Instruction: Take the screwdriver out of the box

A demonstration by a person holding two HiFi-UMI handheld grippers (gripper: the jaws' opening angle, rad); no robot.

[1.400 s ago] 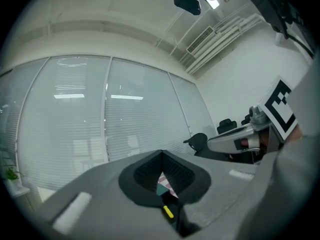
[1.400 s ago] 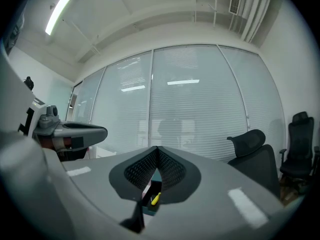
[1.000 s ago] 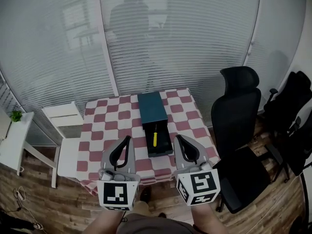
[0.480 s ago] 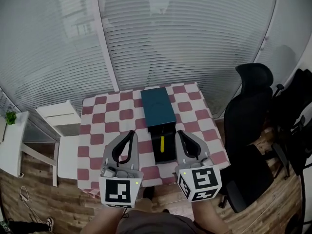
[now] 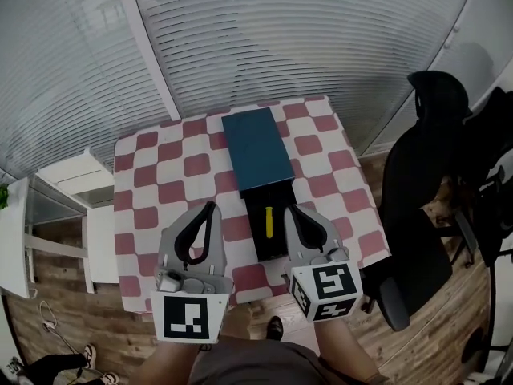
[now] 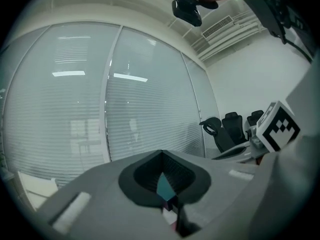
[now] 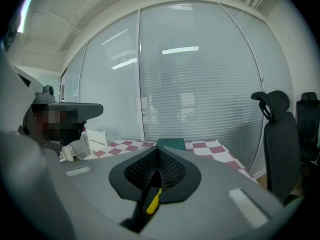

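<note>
A teal box lies on the checkered table, its black drawer pulled out toward me. A yellow-handled screwdriver lies in the drawer. My left gripper hovers left of the drawer and my right gripper just right of it. Both have their jaws together and hold nothing. In the right gripper view the screwdriver shows yellow through the slit below the right gripper, with the box beyond. A teal sliver of box peeks under the left gripper.
A black office chair stands right of the table, with more dark chairs behind it. A white chair sits at the left. Blinds cover the glass wall beyond the table's far edge.
Both grippers have come forward and down, from the table's near edge to either side of the open drawer. The table now fills more of the head view. Jaws stay together.
</note>
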